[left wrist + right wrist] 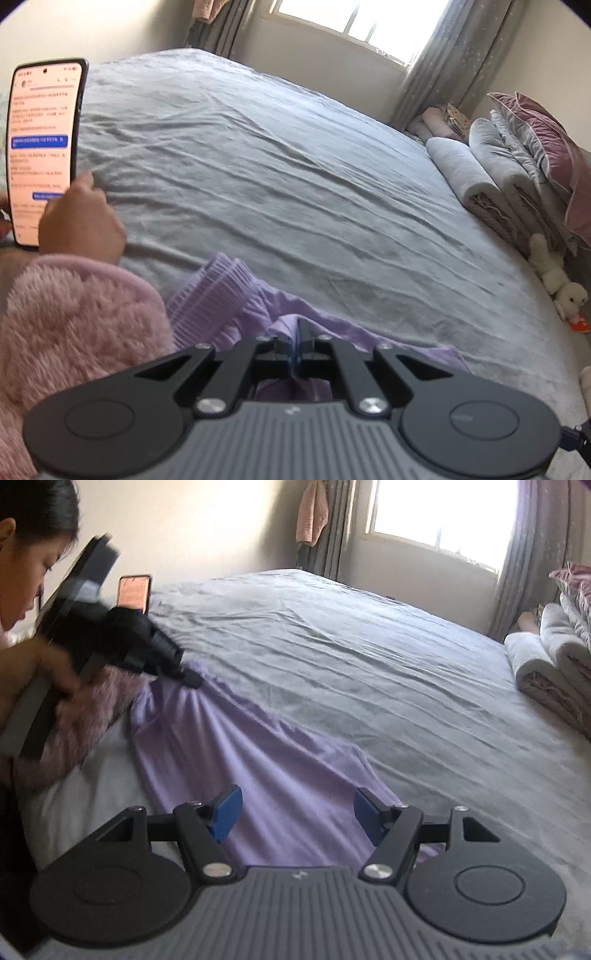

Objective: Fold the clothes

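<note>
A lilac garment [236,738] lies stretched out on the grey bed sheet [369,664], its ribbed hem [218,291] showing in the left wrist view. My left gripper [294,334] is shut on a pinch of this fabric. From the right wrist view the same left gripper [190,681] sits at the garment's far left end, and folds fan out from its tip. My right gripper [297,818] hovers over the near end of the garment, its blue pads [225,816] wide apart and nothing pressed between them.
A hand in a fluffy pink sleeve [74,325] holds up a lit phone [44,147] at the left. Folded grey blankets [491,173] and a mauve pillow [543,147] line the bed's right side, with a white plush toy [561,291] nearby. A window and curtains stand behind.
</note>
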`<state>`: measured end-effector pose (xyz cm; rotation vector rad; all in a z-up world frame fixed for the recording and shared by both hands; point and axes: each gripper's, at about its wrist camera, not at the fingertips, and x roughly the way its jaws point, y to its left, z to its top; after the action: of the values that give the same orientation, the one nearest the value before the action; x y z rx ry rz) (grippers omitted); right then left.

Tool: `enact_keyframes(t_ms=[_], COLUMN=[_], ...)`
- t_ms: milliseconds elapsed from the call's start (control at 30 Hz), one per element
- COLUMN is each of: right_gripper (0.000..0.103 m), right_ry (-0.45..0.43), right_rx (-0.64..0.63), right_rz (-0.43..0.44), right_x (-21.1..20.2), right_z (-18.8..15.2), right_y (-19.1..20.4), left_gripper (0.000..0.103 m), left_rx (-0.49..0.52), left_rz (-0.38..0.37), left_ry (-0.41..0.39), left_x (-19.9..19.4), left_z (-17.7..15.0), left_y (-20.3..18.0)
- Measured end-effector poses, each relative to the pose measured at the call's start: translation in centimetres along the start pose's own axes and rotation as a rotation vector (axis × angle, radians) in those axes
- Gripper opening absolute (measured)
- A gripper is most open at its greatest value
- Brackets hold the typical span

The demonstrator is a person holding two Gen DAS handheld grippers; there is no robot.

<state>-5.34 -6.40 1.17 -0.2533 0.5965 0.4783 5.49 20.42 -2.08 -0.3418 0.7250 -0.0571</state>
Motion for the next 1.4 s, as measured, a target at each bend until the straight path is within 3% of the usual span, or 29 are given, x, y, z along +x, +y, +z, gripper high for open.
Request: enact_keyframes(t_ms=[133, 267, 433, 533, 600, 767, 900, 1033, 1100, 1200, 1300, 1400], right_gripper=[0.070, 0.070, 0.070, 0.070, 0.070, 0.070, 0.070, 0.070, 0.070, 0.070, 0.070, 0.070], right_ry=[0.012, 0.015, 0.055, 0.067, 0.062, 0.045, 0.037, 0.053, 0.066, 0.078, 0.086, 0.107], right_rx=[0.065, 0.114, 0.207, 0.212, 0.221, 0.270, 0.268, 0.219, 0.225, 0.297, 0.409, 0.476], right_rz=[0.039, 0.025, 0.037, 0.035, 0.042, 0.073, 0.070, -0.012, -0.046, -0.092, -0.116, -0.097], right_x=[1.5, 2.3, 3.8, 4.2, 4.2, 4.4, 4.3, 4.3, 4.2, 3.5, 2.5, 1.6], right_z=[1.0, 1.3, 1.0, 1.1, 1.3, 1.9, 1.9, 1.1, 0.7, 0.0, -0.9, -1.9], right_y=[-0.6, -1.6, -3.2, -3.3, -3.5, -3.6, -3.7, -4.2, -5.2, -7.9, -10.8, -12.3], left_gripper=[0.002, 0.001, 0.001, 0.008, 0.018, 0.017, 0.018, 0.016, 0.005, 0.011, 0.024, 0.024], left_rx=[0.011, 0.024, 0.041, 0.038, 0.034, 0.047, 0.116, 0.139, 0.146, 0.189, 0.219, 0.283], left_rz=[0.056, 0.116, 0.128, 0.099, 0.078, -0.021, -0.088, 0.038, 0.119, 0.171, 0.108, 0.030], left_ry=[-0.031, -0.052, -0.033, -0.040, -0.049, -0.031, -0.032, -0.003, -0.015, -0.051, -0.046, -0.031], left_x=[-0.1, -0.4, -0.4, -1.1, -1.6, -2.0, -1.3, 0.9, 1.3, 0.5, -0.6, -1.4], left_z=[0.3, 0.7, 0.5, 0.3, 0.1, -0.7, -1.7, -2.4, -2.5, -2.6, -3.1, -4.4], left_y=[-0.1, 0.8, 1.7, 1.9, 1.9, 1.5, 0.1, 0.0, -0.1, -1.0, -1.9, -3.6])
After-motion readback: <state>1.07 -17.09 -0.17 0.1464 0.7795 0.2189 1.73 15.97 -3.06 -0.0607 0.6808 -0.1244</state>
